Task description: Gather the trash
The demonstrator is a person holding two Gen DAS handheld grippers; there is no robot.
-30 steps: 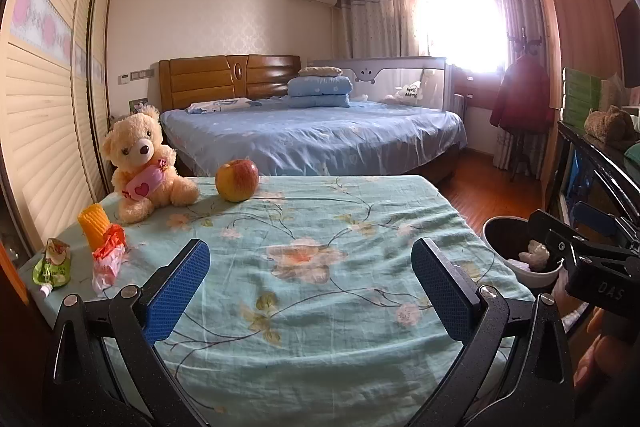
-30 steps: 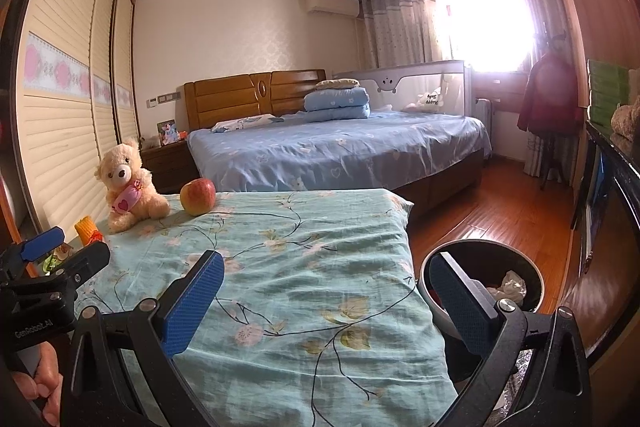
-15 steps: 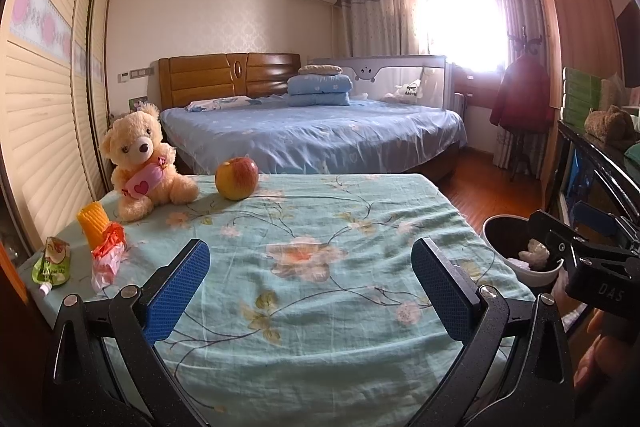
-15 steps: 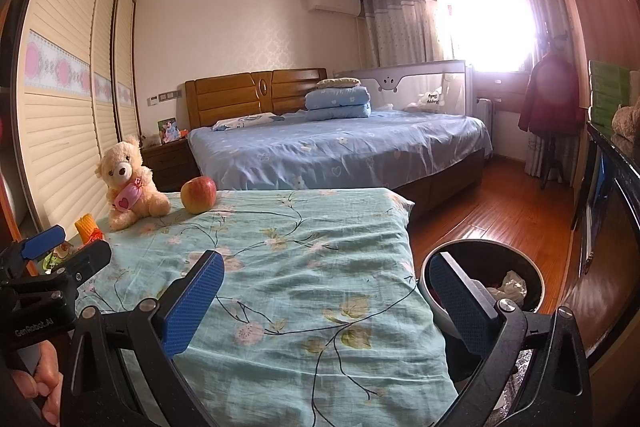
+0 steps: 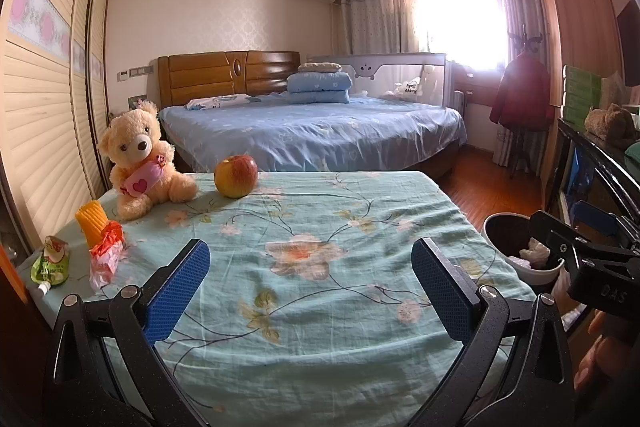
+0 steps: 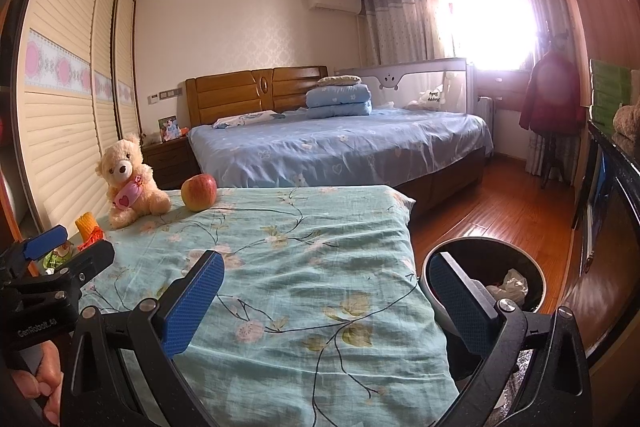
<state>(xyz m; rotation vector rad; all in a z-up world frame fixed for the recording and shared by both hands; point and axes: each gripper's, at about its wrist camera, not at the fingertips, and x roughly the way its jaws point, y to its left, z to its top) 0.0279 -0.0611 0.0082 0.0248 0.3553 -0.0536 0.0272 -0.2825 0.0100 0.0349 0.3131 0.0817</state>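
Item 1: left claw (image 5: 310,281), fingers spread wide, nothing between them; hovers over near part of the surface (image 5: 320,327), which is covered w/ a teal floral cloth.

Item 2: right claw (image 6: 326,301), also wide open and empty; sits at the surface's right edge, left finger over the cloth, right finger over the bin (image 6: 536,291).

Item 3: trash, far-left corner of the surface, 3 pcs close together:
- red-and-white wrapper (image 5: 105,259), crumpled, leaning on the yellow piece.
- yellow ribbed wrapper (image 5: 91,223), upright, just behind the red one.
- green pouch (image 5: 50,261) w/ a spout, near the left edge, beside the red wrapper.
All three lie well left of the left claw, untouched.

Item 4: bin, dark inside w/ pale rim, on the wood floor (image 6: 500,211) just off the surface's right side; holds crumpled white paper (image 6: 510,285).

Item 5: other goods at the surface's far end: teddy bear (image 5: 138,163) seated, w/ pink heart tag; apple (image 5: 235,175) just right of the bear, not touching.

Item 6: background: bed (image 5: 320,131) w/ blue sheet, beyond the surface.
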